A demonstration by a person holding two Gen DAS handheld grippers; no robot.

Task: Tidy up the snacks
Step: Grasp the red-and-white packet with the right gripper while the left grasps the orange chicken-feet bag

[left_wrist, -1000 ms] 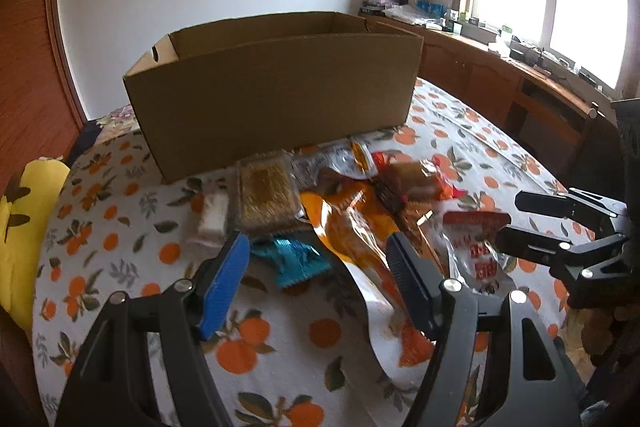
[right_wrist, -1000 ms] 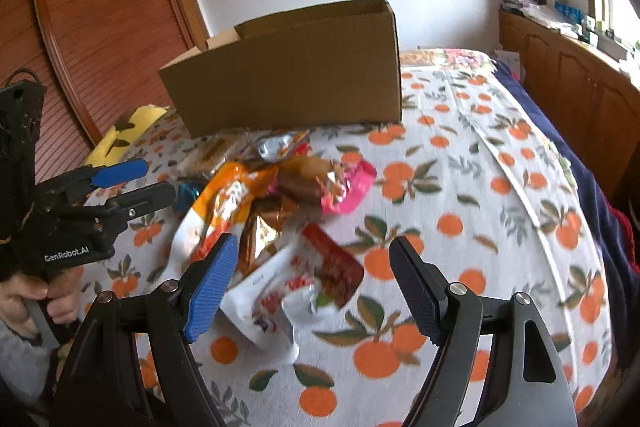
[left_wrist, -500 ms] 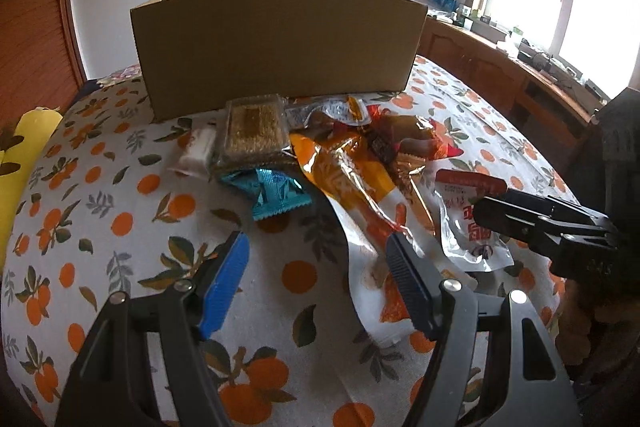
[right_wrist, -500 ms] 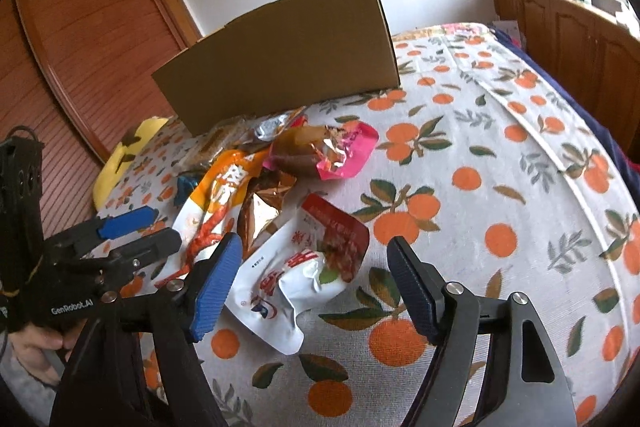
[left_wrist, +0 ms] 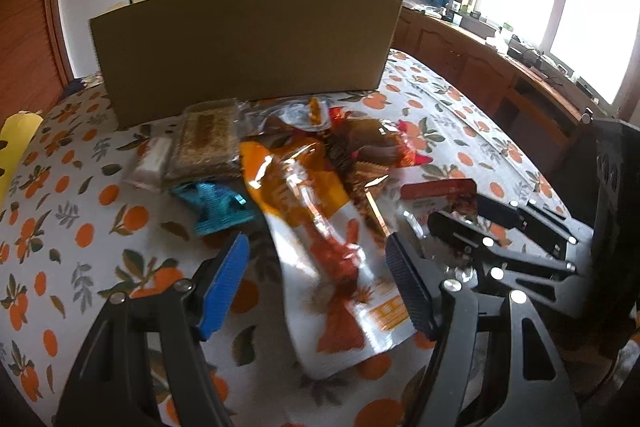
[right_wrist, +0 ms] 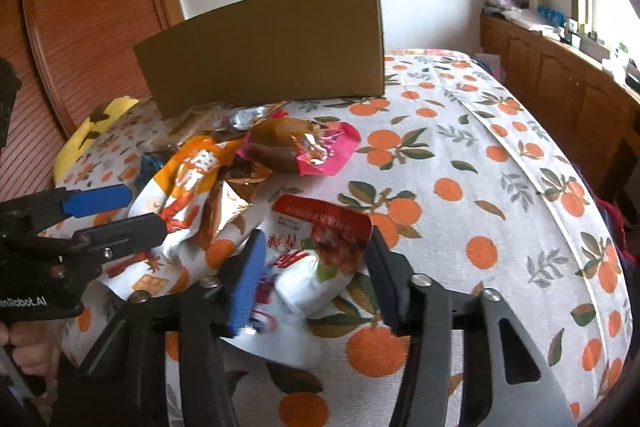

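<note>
A heap of snack packets lies on the orange-print tablecloth [left_wrist: 80, 239] in front of a cardboard box [left_wrist: 244, 43]. My left gripper [left_wrist: 316, 285] is open, its fingers on either side of a long orange-and-white packet [left_wrist: 320, 239]. My right gripper [right_wrist: 312, 275] is open around a white-and-red packet [right_wrist: 316, 247]; it also shows in the left wrist view [left_wrist: 464, 223]. Other packets include a teal one [left_wrist: 216, 205], a brown cake bar [left_wrist: 208, 147], a small white one [left_wrist: 148, 163] and a pink-edged one [right_wrist: 300, 147].
A yellow cushion [right_wrist: 96, 131] lies at the left table edge. Wooden cabinets [right_wrist: 560, 79] run under the window on the right. A wooden shutter door [right_wrist: 80, 19] stands behind on the left. The cardboard box [right_wrist: 268, 47] stands upright behind the heap.
Both grippers have dropped lower and moved forward into the heap. The left now straddles the orange-and-white packet, the right the white-and-red packet, with its fingers drawn closer together.
</note>
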